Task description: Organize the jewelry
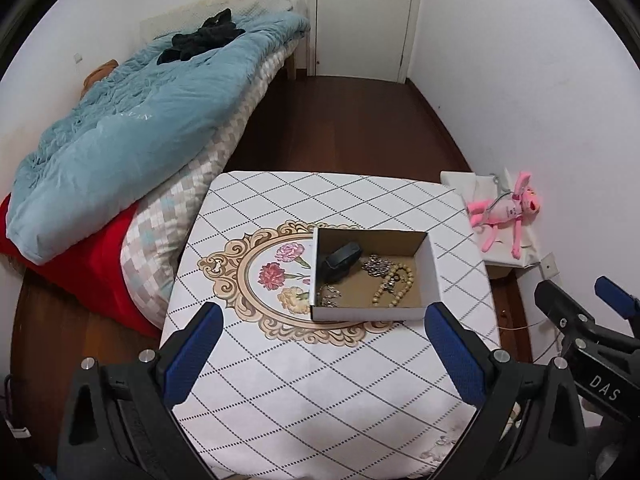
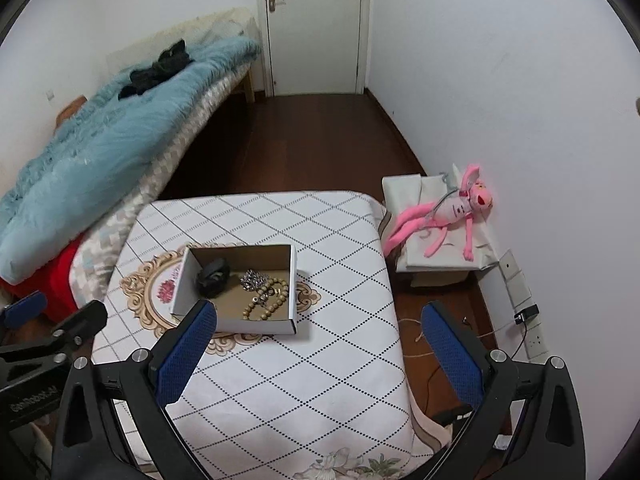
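Observation:
A white cardboard box [image 1: 430, 264] [image 2: 236, 324] stands open on the small table [image 1: 304, 392] [image 2: 304, 368]. Inside lie a black band [image 1: 340, 261] [image 2: 213, 276], a silver chain [image 1: 375, 265] [image 2: 253, 280], a tan bead bracelet [image 1: 394, 286] [image 2: 267, 300] and another silver piece [image 1: 328, 296] in the near left corner. My left gripper [image 1: 324, 316] is open and empty, above the table in front of the box. My right gripper [image 2: 320, 316] is open and empty, to the right of the box. Each gripper shows in the other's view [image 1: 608, 304] [image 2: 48, 316].
A bed with a blue quilt [image 1: 132, 128] [image 2: 100, 152] runs along the left, close to the table. A pink plush toy [image 1: 506, 212] [image 2: 444, 216] lies on a white box by the right wall. Wood floor and a shut door [image 1: 364, 16] lie beyond. Cables and sockets [image 2: 524, 312] sit low right.

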`<move>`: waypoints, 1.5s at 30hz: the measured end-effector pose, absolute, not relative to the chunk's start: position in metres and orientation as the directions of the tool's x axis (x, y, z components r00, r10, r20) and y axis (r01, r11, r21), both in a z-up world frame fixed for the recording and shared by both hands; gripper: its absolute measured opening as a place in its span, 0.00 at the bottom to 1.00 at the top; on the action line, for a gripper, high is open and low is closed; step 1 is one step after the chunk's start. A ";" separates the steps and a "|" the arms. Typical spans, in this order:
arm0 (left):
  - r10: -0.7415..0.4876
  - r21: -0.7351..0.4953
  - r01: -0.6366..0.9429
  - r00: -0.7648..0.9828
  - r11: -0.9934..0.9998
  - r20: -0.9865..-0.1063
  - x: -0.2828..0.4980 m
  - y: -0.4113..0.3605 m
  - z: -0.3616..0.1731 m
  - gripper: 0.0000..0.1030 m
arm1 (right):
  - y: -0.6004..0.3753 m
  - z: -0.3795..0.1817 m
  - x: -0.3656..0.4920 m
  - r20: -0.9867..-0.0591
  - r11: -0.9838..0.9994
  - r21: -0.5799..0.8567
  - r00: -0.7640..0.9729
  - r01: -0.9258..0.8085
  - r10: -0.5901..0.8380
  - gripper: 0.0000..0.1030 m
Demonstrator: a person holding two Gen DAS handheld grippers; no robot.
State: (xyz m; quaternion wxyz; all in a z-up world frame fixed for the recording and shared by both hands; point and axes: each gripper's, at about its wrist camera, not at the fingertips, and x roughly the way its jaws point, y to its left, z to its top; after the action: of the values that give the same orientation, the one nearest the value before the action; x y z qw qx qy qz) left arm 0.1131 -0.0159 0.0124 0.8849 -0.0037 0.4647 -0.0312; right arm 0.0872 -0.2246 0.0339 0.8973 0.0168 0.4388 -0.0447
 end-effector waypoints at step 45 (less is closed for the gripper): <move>-0.005 0.020 0.041 0.534 0.999 -0.846 0.128 -0.015 -0.014 1.00 | -0.216 -0.008 0.116 -0.859 0.998 -0.036 0.509 0.057 -0.060 1.00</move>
State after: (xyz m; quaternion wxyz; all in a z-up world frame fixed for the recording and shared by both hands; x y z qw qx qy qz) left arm 0.1283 -0.0150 -0.0138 0.8755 0.0186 0.4827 -0.0131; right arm 0.1162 -0.2157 -0.0075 0.8686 -0.0015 0.4944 -0.0337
